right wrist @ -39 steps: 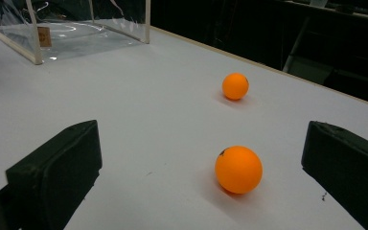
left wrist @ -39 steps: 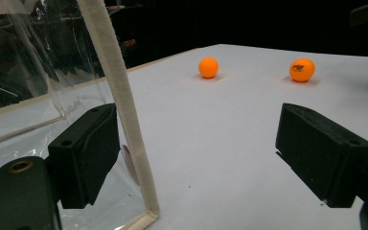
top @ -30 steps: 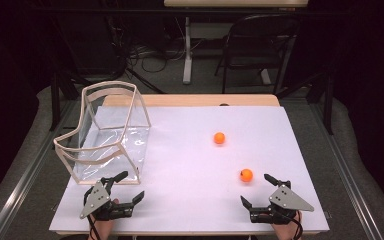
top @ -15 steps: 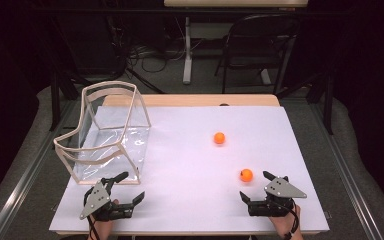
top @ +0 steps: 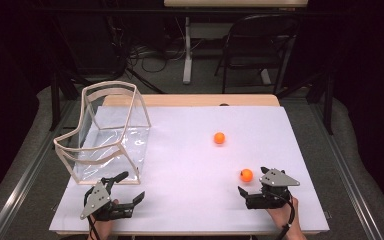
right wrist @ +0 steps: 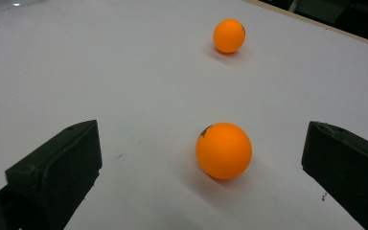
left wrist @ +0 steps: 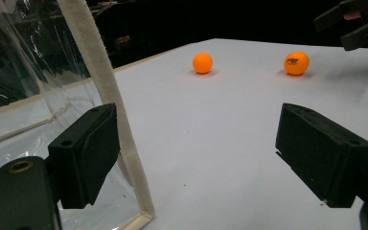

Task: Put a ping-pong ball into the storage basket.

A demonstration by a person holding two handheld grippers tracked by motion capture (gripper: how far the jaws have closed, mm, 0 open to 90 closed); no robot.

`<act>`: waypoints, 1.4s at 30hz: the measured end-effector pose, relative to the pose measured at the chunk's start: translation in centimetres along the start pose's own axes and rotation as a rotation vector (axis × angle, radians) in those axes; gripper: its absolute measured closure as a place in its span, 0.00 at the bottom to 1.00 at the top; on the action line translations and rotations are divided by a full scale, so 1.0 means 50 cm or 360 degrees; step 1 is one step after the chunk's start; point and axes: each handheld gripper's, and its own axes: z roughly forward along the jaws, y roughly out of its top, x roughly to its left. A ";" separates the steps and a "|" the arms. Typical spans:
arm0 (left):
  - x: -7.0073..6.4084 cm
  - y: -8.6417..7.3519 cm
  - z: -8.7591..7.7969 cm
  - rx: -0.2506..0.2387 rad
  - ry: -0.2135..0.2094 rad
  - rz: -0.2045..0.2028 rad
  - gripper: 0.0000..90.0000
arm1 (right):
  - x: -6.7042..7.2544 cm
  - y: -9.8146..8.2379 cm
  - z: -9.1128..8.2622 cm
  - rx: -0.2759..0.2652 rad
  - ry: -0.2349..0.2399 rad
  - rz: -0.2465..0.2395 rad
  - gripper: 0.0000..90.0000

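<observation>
Two orange balls lie on the white table top [top: 180, 165]. The near ball [top: 246, 175] [right wrist: 224, 150] sits just ahead of my right gripper [top: 252, 181] [right wrist: 205, 143], whose jaws stand open to either side of it without touching it. Farther back rests the far ball [top: 219, 138] [right wrist: 229, 35]. At the front left, my left gripper [top: 132, 186] [left wrist: 201, 143] is open and holds nothing, close to the corner of a clear box with a tan rim [top: 109, 84] [left wrist: 106, 91]. The left gripper view also catches the far ball [left wrist: 202, 63] and the near ball [left wrist: 296, 63].
The clear box lies tilted at the table's left side, its opening toward the left front. A dark chair [top: 260, 45] and a desk leg [top: 187, 50] stand beyond the table's far edge. Open white surface lies between the two grippers.
My right gripper has shifted left and a little forward, so the near ball now sits between its open jaws. The left gripper, both balls and the box have stayed put.
</observation>
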 end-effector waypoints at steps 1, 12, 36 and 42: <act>0.000 0.000 0.000 0.0001 -0.0001 0.0001 0.18 | -0.002 0.002 0.003 0.0014 0.0004 -0.0003 0.00; 0.000 0.000 0.002 -0.0002 -0.0007 -0.0002 0.18 | -0.021 0.023 0.042 0.0151 0.0026 0.0015 0.00; 0.001 0.000 0.001 0.0000 -0.0004 -0.0018 0.18 | -0.036 0.039 0.098 0.0403 0.0067 0.0070 0.02; 0.001 0.001 0.000 -0.0006 -0.0005 -0.0016 0.18 | -0.036 0.035 0.102 0.0441 0.0026 0.0082 0.16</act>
